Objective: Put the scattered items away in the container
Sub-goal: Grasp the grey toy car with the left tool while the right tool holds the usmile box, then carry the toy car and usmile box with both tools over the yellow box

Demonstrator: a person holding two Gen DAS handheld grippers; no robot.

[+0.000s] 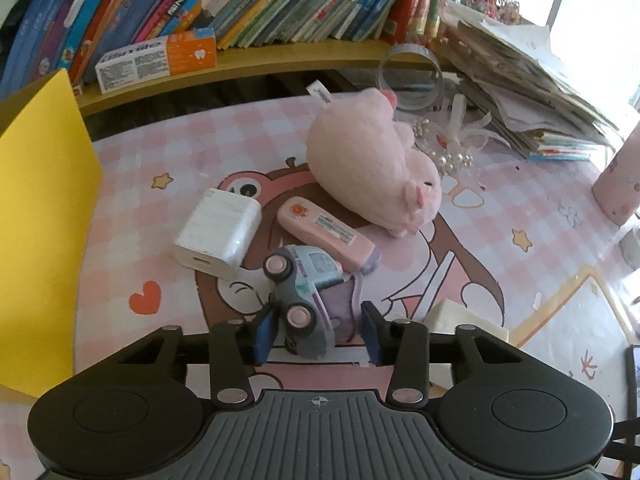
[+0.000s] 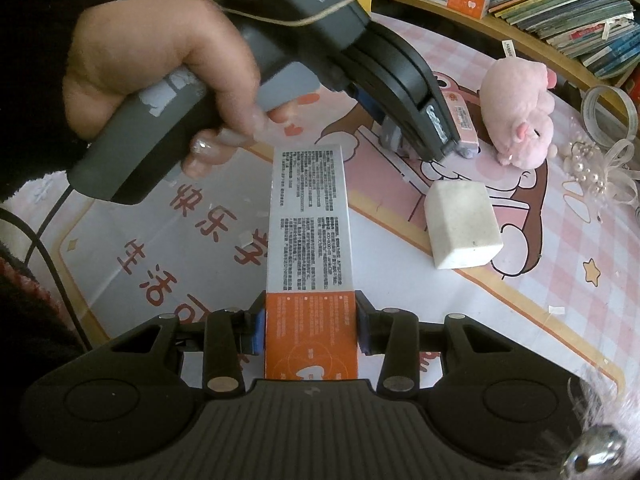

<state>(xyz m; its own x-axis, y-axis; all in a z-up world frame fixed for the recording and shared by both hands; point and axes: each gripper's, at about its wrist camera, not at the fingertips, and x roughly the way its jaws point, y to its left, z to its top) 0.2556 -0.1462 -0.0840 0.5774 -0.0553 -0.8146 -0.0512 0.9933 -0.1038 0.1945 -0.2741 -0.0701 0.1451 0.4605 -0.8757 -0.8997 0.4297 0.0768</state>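
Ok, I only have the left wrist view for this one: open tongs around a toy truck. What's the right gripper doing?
Observer: The right tongs are shut on an orange-and-silver box, gripped at its orange end.
Reviewer: There's a white lump half hidden behind my right finger. What is it?
Observer: A white block, sitting alone on the pink mat and touching nothing else.
Reviewer: And what holds the left gripper?
Observer: A bare hand in a dark fuzzy sleeve grips the handle of the left gripper.
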